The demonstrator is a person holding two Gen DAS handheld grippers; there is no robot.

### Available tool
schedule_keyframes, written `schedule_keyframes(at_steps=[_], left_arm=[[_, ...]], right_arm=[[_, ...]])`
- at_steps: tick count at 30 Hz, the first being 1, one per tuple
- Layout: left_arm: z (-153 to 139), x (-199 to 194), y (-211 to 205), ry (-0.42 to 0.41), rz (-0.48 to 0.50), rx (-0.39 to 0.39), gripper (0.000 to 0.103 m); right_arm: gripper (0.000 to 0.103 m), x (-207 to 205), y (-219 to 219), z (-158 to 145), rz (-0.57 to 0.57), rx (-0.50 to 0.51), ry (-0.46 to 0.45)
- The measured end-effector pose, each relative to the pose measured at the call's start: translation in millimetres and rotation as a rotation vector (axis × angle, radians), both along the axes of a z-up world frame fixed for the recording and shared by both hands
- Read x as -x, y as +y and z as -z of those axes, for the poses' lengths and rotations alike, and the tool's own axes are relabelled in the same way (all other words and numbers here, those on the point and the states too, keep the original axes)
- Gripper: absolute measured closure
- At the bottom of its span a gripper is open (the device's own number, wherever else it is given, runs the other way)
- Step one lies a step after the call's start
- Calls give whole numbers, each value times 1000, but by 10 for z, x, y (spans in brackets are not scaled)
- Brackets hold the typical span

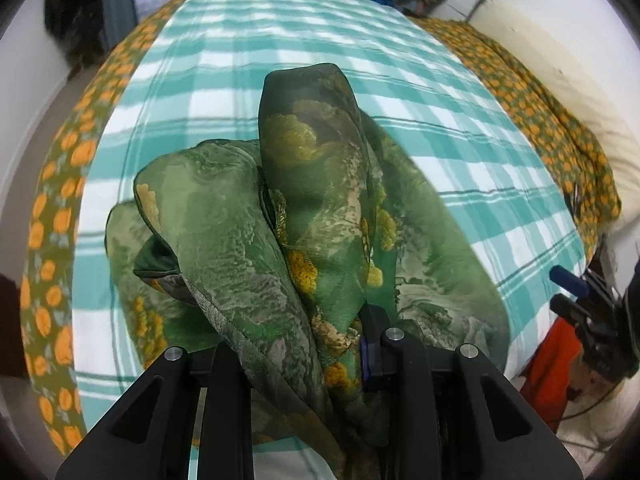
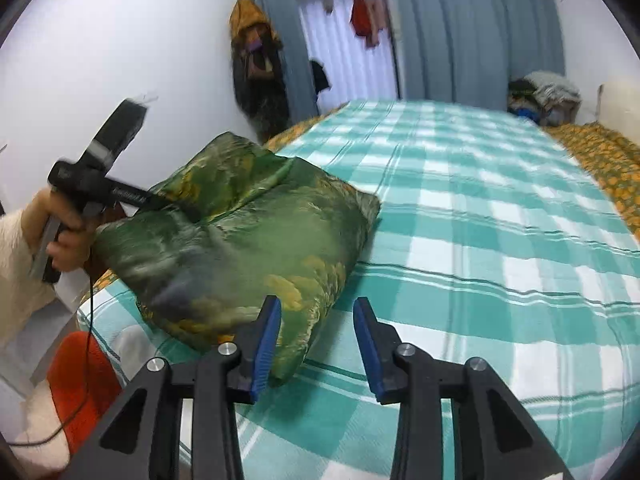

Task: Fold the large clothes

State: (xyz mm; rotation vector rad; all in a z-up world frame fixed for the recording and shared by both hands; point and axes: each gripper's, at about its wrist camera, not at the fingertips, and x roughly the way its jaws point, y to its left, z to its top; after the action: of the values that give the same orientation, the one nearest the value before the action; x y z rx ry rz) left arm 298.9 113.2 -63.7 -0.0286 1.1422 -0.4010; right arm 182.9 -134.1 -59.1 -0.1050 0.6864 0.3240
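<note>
My left claw pinches a bunched fold of the green patterned garment, which billows above the bed's near left corner. My right claw stands spread and empty, its left pad just beside the cloth.

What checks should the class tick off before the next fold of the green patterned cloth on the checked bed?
1. Left gripper clamped on the sheer green patterned cloth: ok; fabric is bunched between its fingers.
2. Right gripper free to take a new hold: ok; jaws stand open, nothing between them.
3. Cloth lying flat: not ok; it billows in loose folds.
4. Teal-and-white checked bedspread has bare space beside the cloth: ok.
5. Cloth edges lined up: cannot tell; the bunching hides them.
</note>
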Motion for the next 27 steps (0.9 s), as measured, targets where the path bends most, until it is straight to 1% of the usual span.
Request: schedule_keyframes(at_steps=[3, 5, 6, 8, 10, 11, 14, 17, 18, 20, 23, 25, 27], left_arm=[[102, -18, 230, 8, -32, 25, 77], [161, -25, 371, 14, -50, 45, 77], [199, -25, 441, 17, -60, 54, 77], [261, -32, 567, 22, -70, 55, 76], [364, -38, 689, 35, -81, 63, 76], [437, -45, 757, 49, -88, 76, 75], [671, -72, 890, 93, -114, 124, 72], [869, -96, 961, 113, -138, 164, 69], [896, -98, 976, 116, -143, 176, 69], [932, -101, 1002, 116, -150, 198, 67], [907, -88, 982, 107, -135, 195, 67], [902, -89, 1001, 103, -130, 197, 67], [944, -100, 1054, 107, -134, 218, 67]], right_arm=[[65, -246, 258, 143, -53, 8, 75], [68, -346, 435, 261, -89, 18, 107], [71, -388, 538, 323, -110, 22, 119], [71, -456, 698, 436, -133, 24, 144], [72, -545, 815, 566, -144, 31, 179], [72, -612, 884, 676, -145, 53, 218], [73, -774, 971, 966, -129, 65, 330], [74, -843, 1044, 1118, -110, 96, 346], [74, -852, 1064, 1151, -103, 107, 346], [74, -861, 1082, 1168, -87, 108, 344], [74, -808, 1088, 1100, -95, 108, 341], [74, -787, 1104, 966, -100, 93, 366], [74, -855, 1128, 752, -98, 58, 379]])
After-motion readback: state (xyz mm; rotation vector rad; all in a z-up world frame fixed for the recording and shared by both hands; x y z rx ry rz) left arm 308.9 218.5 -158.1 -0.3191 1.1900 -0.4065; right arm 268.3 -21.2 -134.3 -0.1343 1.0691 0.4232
